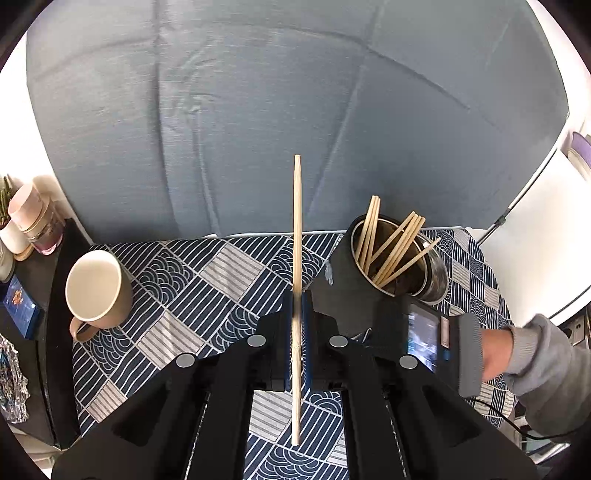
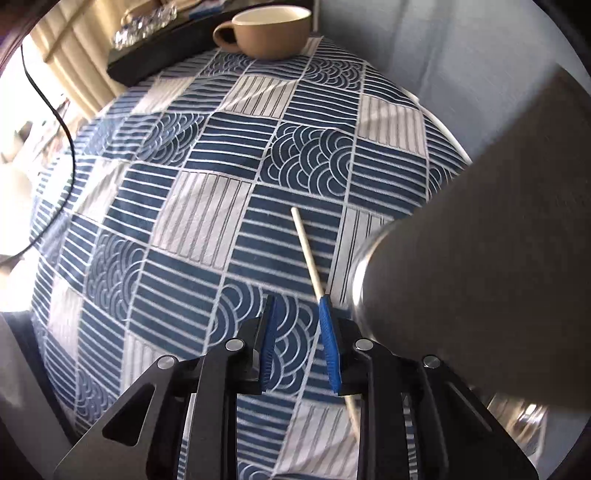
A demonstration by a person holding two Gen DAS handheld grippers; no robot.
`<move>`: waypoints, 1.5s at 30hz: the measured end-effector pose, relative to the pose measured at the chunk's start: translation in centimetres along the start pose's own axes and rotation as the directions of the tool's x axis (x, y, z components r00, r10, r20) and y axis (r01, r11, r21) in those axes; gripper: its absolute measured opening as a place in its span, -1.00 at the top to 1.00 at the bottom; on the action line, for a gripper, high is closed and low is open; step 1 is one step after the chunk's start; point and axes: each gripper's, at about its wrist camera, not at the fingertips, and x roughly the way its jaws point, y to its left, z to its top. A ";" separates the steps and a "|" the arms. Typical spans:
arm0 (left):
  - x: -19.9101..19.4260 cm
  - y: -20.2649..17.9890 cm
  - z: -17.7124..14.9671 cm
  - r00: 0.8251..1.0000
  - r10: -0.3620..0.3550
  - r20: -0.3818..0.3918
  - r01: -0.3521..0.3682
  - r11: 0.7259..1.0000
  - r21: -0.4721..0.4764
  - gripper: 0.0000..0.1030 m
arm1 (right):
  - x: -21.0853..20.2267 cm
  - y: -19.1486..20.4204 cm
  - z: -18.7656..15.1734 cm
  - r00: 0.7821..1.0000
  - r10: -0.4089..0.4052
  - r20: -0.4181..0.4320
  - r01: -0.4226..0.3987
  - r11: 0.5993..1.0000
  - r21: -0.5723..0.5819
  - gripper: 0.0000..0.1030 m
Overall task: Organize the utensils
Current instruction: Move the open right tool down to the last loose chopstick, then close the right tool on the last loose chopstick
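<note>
My left gripper (image 1: 296, 295) is shut on a single wooden chopstick (image 1: 297, 221) that stands upright between the blue pads, above the patterned cloth. A metal holder (image 1: 397, 254) with several chopsticks in it stands to the right of it. The right gripper's body and the hand on it (image 1: 491, 354) show at right. In the right wrist view, my right gripper (image 2: 297, 306) is open and empty, low over the cloth. A loose chopstick (image 2: 308, 251) lies on the cloth and runs under the right finger. The metal holder's wall (image 2: 480, 258) fills the right side, close by.
A beige mug stands on the blue-and-white patterned tablecloth (image 1: 177, 280) at left (image 1: 98, 291); it also shows far off in the right wrist view (image 2: 275, 29). A black shelf with jars (image 1: 33, 221) is at far left. A black cable (image 2: 66, 147) hangs at the table's left edge.
</note>
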 end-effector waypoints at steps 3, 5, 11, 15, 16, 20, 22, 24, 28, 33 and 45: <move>-0.2 0.5 -0.5 1.000 0.016 -0.003 -0.016 1.000 0.006 0.90 | 1.0 0.1 0.7 0.999 -0.012 -0.036 0.011 1.000 -0.026 0.63; -0.3 1.0 -0.8 1.000 0.026 -0.005 -0.026 1.000 0.000 0.90 | 1.4 0.0 1.0 0.999 0.004 -0.046 -0.004 1.000 -0.011 0.63; -0.6 2.6 -1.6 0.999 0.051 -0.007 -0.051 0.998 -0.031 0.90 | 2.7 -0.9 1.8 0.994 0.062 -0.090 -0.056 0.997 0.060 0.62; -0.9 3.8 -1.9 0.998 0.060 -0.006 -0.060 0.996 -0.066 0.90 | 2.9 -0.9 1.9 0.992 0.054 -0.112 -0.048 0.997 0.053 0.83; -1.0 4.0 -2.0 0.998 0.061 -0.005 -0.061 0.996 -0.072 0.90 | 2.9 -1.0 1.7 0.991 0.060 -0.118 -0.054 0.997 0.059 0.94; -1.4 4.6 -2.4 0.999 0.052 -0.002 -0.052 0.994 -0.092 0.90 | 2.8 -1.0 0.2 0.988 0.108 -0.107 -0.097 0.990 0.101 0.99; -1.4 4.8 -2.6 0.999 0.050 -0.005 -0.050 0.994 -0.097 0.90 | 2.4 -0.5 -0.6 0.990 0.125 -0.070 -0.117 0.987 0.111 0.99; -1.5 4.8 -2.8 0.999 0.047 -0.007 -0.048 0.994 -0.097 0.90 | 1.7 0.2 -1.9 0.994 0.112 -0.010 -0.110 0.988 0.109 0.97; -1.6 5.4 -3.1 0.999 0.050 -0.006 -0.051 0.992 -0.115 0.90 | 1.1 1.1 -1.3 0.998 0.057 -0.005 -0.056 0.994 0.098 0.90; -2.1 6.8 -3.4 0.998 0.064 0.009 -0.062 0.987 -0.150 0.90 | 0.9 1.6 2.5 0.999 -0.019 -0.031 0.020 0.999 0.028 0.73; -4.0 10.7 -6.5 0.997 0.076 0.031 -0.066 0.969 -0.240 0.90 | 5.0 2.5 9.6 0.976 -0.060 -0.209 0.034 0.991 -0.126 0.25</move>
